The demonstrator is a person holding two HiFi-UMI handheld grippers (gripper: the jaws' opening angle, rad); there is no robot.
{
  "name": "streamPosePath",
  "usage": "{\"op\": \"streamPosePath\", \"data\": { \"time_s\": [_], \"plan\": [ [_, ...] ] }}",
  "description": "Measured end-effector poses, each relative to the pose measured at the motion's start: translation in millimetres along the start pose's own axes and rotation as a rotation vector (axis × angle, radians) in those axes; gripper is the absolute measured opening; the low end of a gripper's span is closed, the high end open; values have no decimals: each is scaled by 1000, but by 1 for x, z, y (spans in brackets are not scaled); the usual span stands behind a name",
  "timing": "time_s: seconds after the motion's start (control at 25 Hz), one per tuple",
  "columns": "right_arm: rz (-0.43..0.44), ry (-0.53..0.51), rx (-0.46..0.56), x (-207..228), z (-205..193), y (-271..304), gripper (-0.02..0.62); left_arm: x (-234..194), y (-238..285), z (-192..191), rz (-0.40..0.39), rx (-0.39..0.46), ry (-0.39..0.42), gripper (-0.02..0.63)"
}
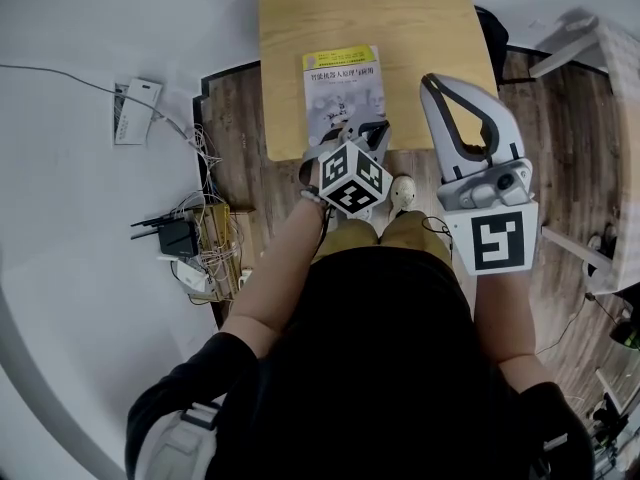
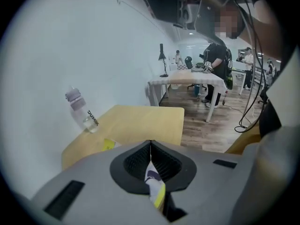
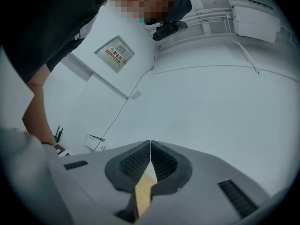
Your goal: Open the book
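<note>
Lying closed on desk (image 1: 420, 28), book (image 1: 343, 90) runs lengthwise away from person; left gripper (image 1: 368, 128), w/ fingers closed & empty, is over its near edge; right gripper (image 1: 440, 86), closed too, stands further right.

Your book (image 1: 343, 86) has a shiny paper cover and lies by the near edge of a smooth, pale wood table (image 1: 300, 28); a see-through plastic bottle (image 2: 82, 111) is at the far edge. Your left gripper (image 2: 150, 144) and right gripper (image 3: 150, 144) are dull grey plastic with bumpy black pads (image 2: 138, 162). The floor (image 1: 235, 118) is dark wood boards.
</note>
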State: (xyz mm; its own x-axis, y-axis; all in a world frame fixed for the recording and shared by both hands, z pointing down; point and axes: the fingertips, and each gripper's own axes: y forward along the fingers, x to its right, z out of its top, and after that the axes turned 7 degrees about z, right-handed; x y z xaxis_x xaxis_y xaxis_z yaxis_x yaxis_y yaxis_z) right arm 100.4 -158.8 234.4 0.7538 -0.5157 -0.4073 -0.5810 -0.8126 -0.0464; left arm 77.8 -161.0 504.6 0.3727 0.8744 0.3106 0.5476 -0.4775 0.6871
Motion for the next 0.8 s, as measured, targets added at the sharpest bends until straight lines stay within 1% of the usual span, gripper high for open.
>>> {"op": "streamPosePath", "data": {
  "time_s": [0.32,0.44,0.72,0.8],
  "plan": [
    [-7,20,-13,1,-10,-4,29,21,19,-21,-48,-68,-5,16],
    [-5,22,-19,0,-12,-4,29,28,25,-30,-64,-106,21,67],
    [0,25,-34,-2,-18,-7,29,44,36,-52,-103,-175,33,111],
    [4,26,-36,-3,-19,-7,29,47,38,-57,-105,-188,37,112]
  ]
}}
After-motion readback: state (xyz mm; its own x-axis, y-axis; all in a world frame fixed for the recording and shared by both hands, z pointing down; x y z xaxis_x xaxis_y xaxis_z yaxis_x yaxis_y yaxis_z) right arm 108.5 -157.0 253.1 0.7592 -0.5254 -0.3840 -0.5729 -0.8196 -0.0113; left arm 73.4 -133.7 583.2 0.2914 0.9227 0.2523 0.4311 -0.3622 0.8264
